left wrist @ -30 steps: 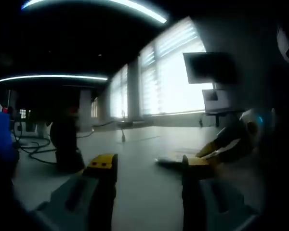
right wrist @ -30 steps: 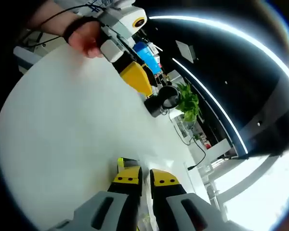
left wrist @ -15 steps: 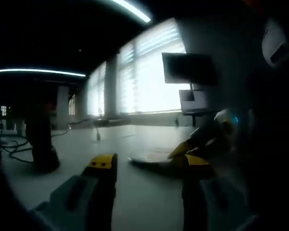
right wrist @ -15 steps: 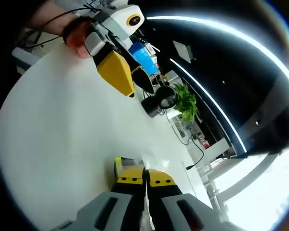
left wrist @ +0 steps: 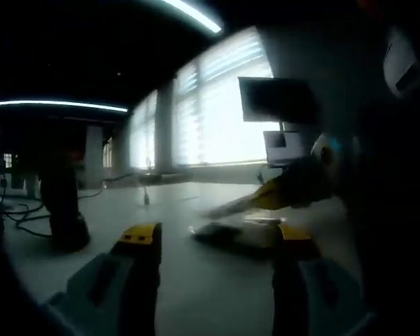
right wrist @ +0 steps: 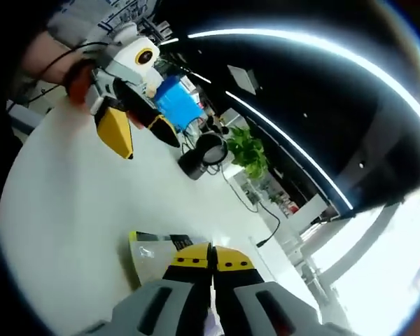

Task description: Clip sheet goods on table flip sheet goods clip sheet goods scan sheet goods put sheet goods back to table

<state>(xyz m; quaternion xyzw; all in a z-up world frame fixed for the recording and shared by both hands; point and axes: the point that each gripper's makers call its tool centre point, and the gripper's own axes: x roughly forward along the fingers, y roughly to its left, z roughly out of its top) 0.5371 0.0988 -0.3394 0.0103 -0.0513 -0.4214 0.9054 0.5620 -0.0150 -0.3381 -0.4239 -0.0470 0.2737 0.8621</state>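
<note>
Right gripper (right wrist: 211, 260) pinching packet (right wrist: 154, 253) edge (table (right wrist: 63, 203) bare around)

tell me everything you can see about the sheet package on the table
The sheet package is a flat, pale pouch with a yellow-green edge and a dark printed strip along its top. It looks like thin glossy plastic. It lies on the white table, with one end caught between the shut jaws of the right gripper. In the left gripper view it shows as a blurred, low, flat shape beyond the open left gripper, which does not touch it.
</note>
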